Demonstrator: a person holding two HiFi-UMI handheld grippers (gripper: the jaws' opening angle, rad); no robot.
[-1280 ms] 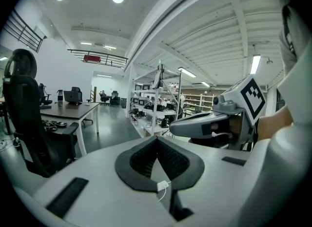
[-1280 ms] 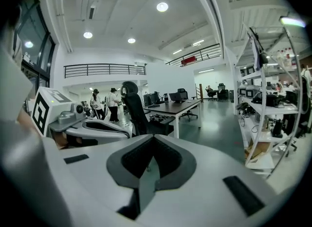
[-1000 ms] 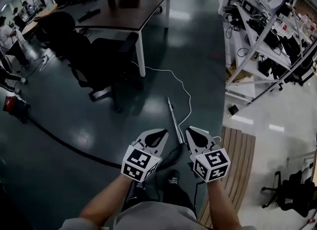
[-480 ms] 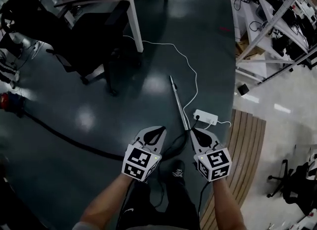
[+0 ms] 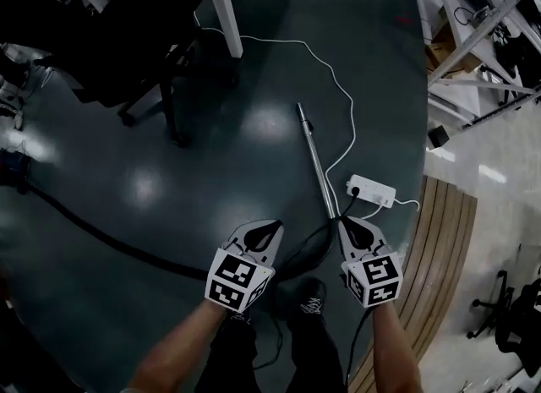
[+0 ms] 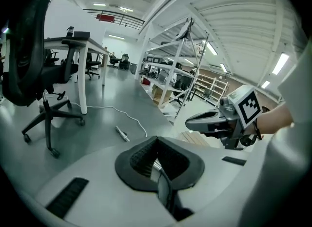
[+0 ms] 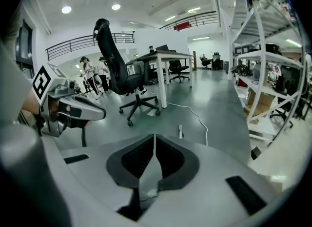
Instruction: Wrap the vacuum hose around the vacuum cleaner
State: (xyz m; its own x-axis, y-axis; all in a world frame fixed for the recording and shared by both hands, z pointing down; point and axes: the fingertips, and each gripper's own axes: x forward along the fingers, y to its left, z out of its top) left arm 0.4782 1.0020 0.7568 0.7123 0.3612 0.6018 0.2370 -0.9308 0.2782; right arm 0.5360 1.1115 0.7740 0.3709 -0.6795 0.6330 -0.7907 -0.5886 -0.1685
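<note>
At lower centre, the left gripper (image 5: 272,226) and right gripper (image 5: 346,223) were both pinched together, empty. Approach step, I judged; taking the vacuum hose (image 5: 110,239) would need them opened.

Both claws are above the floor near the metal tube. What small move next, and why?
Probably open the right claw and lower it toward the near end of the metal tube. It and the left claw are shut and empty, and the black hose lies stretched across the floor, not yet gathered.
</note>
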